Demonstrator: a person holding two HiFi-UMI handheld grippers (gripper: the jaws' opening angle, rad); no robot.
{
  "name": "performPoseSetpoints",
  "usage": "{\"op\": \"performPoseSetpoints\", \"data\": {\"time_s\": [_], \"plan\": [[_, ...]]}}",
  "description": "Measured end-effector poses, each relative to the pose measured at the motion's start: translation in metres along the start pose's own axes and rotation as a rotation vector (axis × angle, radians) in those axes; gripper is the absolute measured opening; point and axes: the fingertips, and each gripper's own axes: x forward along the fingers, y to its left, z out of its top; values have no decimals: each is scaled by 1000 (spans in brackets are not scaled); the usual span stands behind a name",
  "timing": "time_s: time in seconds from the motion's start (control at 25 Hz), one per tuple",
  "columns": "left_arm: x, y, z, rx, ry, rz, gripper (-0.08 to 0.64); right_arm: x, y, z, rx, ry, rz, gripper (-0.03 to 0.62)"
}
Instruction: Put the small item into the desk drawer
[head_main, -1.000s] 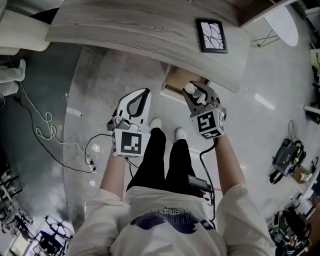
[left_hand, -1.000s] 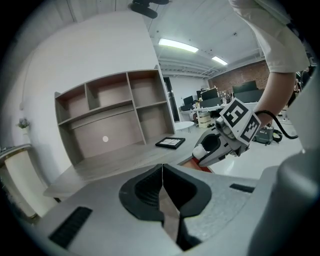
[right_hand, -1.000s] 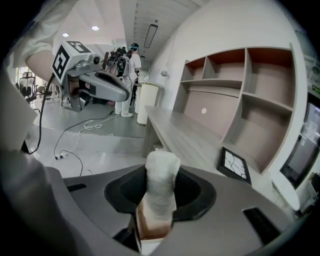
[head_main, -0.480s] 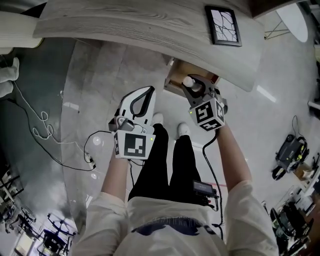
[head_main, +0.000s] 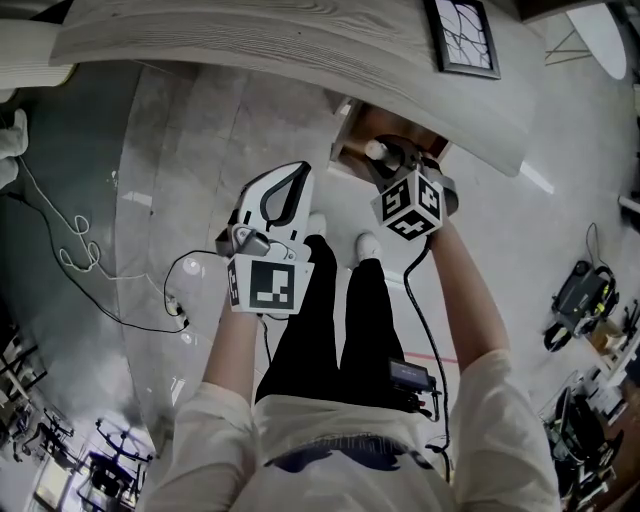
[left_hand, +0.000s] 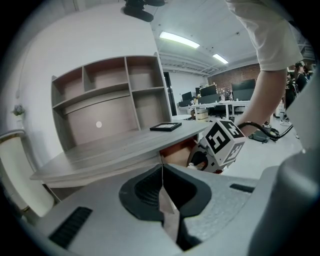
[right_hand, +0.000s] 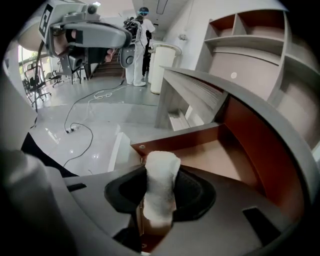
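Note:
My right gripper (head_main: 392, 166) is shut on a small white roll-shaped item (head_main: 376, 151) and hovers at the front edge of the open desk drawer (head_main: 358, 133). In the right gripper view the white item (right_hand: 161, 172) stands upright between the jaws, with the drawer's brown wooden floor (right_hand: 222, 157) just beyond it. The drawer hangs under the grey wooden desk (head_main: 280, 50). My left gripper (head_main: 279, 199) is held lower and to the left over the floor, its white jaws shut with nothing between them. In the left gripper view the jaws meet in a thin line (left_hand: 161, 170).
A black picture frame (head_main: 463, 38) lies on the desk above the drawer. Grey shelving (left_hand: 110, 95) stands at the desk's back. A cable and plug (head_main: 175, 305) lie on the glossy floor at left. A person in white (right_hand: 137, 50) stands far off.
My right gripper has carried the white item up and forward, from in front of the drawer to its front edge. The left gripper has stayed nearly still.

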Motion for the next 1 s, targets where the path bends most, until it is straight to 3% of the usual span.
{"op": "performPoseSetpoints", "data": {"time_s": [0.64,0.84,1.0], "plan": [[1,6,-11,12,14,33,9,44,12,-31,-45,280,144,132],[1,8,-7,8,4,40,9,48,13,-34,-36,304,156,132],[3,9,-7,2,0,44,9,49,14,-36,-88,332,150,132]]}}
